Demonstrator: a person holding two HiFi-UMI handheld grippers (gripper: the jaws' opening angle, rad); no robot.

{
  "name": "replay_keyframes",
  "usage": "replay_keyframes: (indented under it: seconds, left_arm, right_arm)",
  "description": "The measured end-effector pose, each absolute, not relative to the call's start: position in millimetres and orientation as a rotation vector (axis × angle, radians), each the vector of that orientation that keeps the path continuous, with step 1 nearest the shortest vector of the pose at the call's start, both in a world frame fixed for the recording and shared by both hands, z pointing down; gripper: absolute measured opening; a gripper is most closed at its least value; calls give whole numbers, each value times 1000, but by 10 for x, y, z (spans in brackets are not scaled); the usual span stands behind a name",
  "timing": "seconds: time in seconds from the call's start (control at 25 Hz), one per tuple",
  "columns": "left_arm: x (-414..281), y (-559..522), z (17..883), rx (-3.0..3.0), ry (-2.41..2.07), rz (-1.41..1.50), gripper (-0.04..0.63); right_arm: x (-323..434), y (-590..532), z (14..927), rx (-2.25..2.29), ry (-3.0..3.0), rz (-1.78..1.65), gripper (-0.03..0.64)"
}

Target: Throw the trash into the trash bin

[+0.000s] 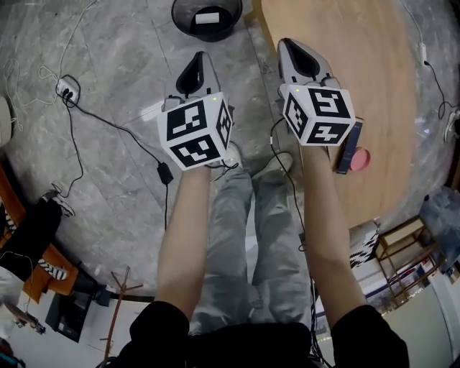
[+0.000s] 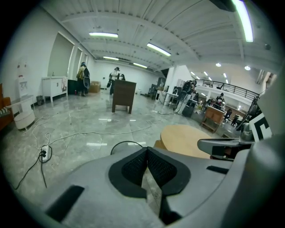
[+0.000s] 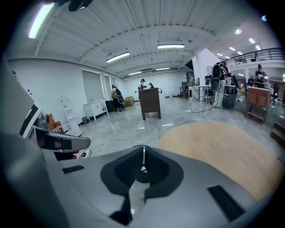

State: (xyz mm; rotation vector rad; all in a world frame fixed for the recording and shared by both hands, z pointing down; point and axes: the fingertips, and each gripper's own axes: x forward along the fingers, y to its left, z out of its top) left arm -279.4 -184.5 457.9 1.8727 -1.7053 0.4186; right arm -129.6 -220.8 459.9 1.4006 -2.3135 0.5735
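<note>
The black mesh trash bin (image 1: 207,18) stands on the grey floor at the top of the head view, with a white piece lying inside it. My left gripper (image 1: 200,57) points toward it from a little below and is shut; its pads (image 2: 156,165) meet with nothing visible between them. The bin's dark rim (image 2: 126,143) shows just beyond the tips. My right gripper (image 1: 288,44) hangs over the near edge of the round wooden table (image 1: 374,79), also shut. A thin pale line shows between its pads (image 3: 153,167); I cannot tell whether it is a thing.
A pink round object (image 1: 360,159) and a dark blue box (image 1: 349,147) lie on the table behind my right gripper. A power strip (image 1: 67,92) and cables trail across the floor at left. My legs and shoes (image 1: 233,152) are below the grippers.
</note>
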Motion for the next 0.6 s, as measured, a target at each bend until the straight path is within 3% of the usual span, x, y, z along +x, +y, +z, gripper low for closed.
replay_keyframes:
  seconds: [0.6]
  left_arm:
    - [-1089, -751, 4555, 1990, -1435, 521, 8]
  right_arm:
    - [386, -627, 4543, 1557, -2123, 623, 17]
